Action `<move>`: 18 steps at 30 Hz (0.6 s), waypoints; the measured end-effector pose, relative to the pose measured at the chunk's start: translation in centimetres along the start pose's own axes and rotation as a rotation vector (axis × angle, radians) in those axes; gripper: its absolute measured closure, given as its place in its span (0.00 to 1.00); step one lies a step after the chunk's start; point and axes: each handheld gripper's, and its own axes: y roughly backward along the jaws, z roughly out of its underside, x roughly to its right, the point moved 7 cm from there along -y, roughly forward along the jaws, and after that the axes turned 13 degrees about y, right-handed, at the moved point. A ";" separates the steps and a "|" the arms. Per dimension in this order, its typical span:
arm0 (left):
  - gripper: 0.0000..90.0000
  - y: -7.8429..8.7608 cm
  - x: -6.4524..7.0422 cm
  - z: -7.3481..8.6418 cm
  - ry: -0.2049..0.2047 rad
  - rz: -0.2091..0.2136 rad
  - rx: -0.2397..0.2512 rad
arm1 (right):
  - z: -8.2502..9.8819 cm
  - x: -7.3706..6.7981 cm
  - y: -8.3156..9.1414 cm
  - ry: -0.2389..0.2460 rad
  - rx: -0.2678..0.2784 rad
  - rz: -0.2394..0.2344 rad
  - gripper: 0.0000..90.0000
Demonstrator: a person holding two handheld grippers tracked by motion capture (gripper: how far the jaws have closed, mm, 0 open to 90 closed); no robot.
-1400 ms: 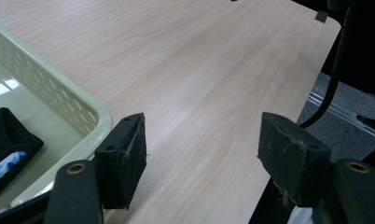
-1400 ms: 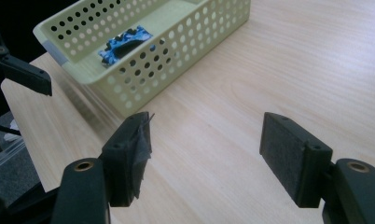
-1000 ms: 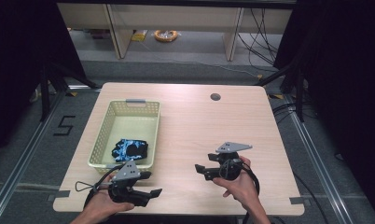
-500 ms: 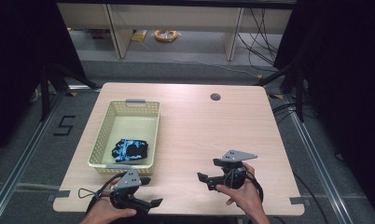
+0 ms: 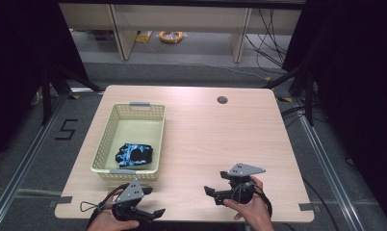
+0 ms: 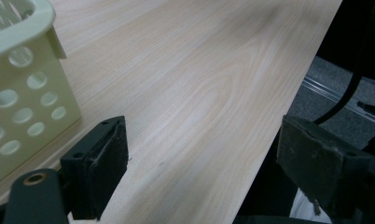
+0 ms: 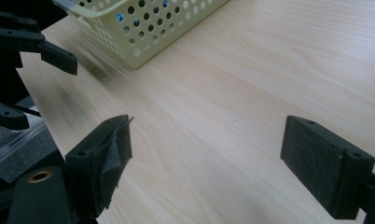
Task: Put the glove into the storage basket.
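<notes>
- Two grippers, both empty: left gripper point(image 5: 153, 211) and right gripper point(image 5: 212, 193) have just been opening, jaws wide, nothing between them.
- Black-and-blue cloth point(image 5: 135, 155) lies in the near end of the yellow basket point(image 5: 134, 108), on the table point(image 5: 220, 139).
- Cloth sits ahead of the left gripper, which is nearer; its long axis runs across the basket.
- Floor mark "5" point(image 5: 66, 129); no other writing legible.

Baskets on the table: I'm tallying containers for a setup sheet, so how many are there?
1. The pale yellow perforated basket sits on the left half of the table, with a dark blue-patterned cloth item lying in its near end. No other basket appears on the table.
</notes>
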 end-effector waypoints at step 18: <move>0.17 -0.7 0.0 1.8 0.029 -0.023 -0.069 | 4.1 -1.1 0.2 -0.005 -0.099 0.009 0.20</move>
